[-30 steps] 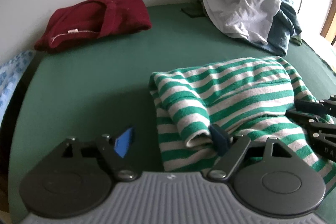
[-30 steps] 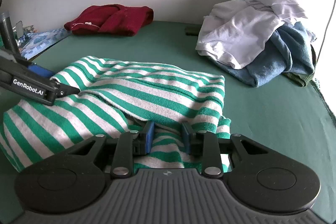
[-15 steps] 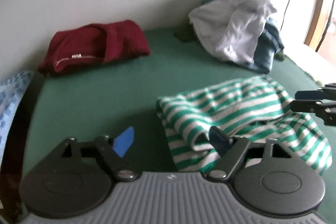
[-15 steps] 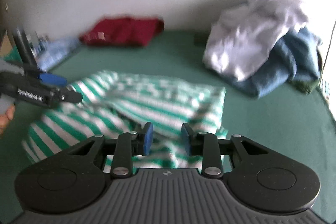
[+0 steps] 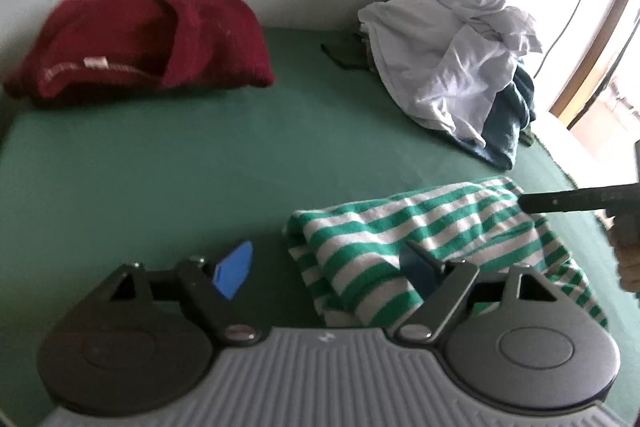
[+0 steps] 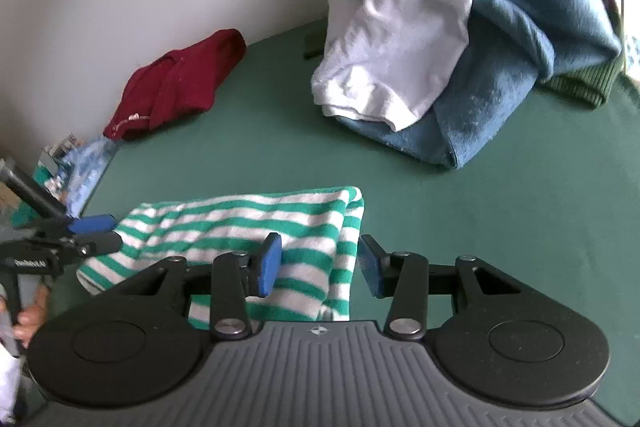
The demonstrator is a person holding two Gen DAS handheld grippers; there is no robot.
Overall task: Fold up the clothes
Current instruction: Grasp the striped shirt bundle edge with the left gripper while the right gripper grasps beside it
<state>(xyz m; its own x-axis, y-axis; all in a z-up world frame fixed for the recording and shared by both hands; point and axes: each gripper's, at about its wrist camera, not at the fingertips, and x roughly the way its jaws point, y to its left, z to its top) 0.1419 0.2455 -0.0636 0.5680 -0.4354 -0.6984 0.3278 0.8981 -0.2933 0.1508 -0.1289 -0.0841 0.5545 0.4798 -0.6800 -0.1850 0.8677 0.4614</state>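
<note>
A folded green-and-white striped garment lies on the green surface. My left gripper stands wide at the garment's left end. Its jaws are closing, the right pad is against the folded cloth, and the left pad hangs over bare surface. At the garment's right end is my right gripper, its jaws opening, with the folded edge lying loose between the pads. Each gripper shows in the other's view: the right one and the left one, held by a hand.
A folded dark red garment lies at the back left by the wall. A pile of white and blue clothes sits at the back right, with a dark green knit beside it. A blue patterned cloth lies past the left edge.
The right gripper's pads have spread apart and let go of the striped fold, and its view has rolled. Both grippers have drawn outward along the garment's ends.
</note>
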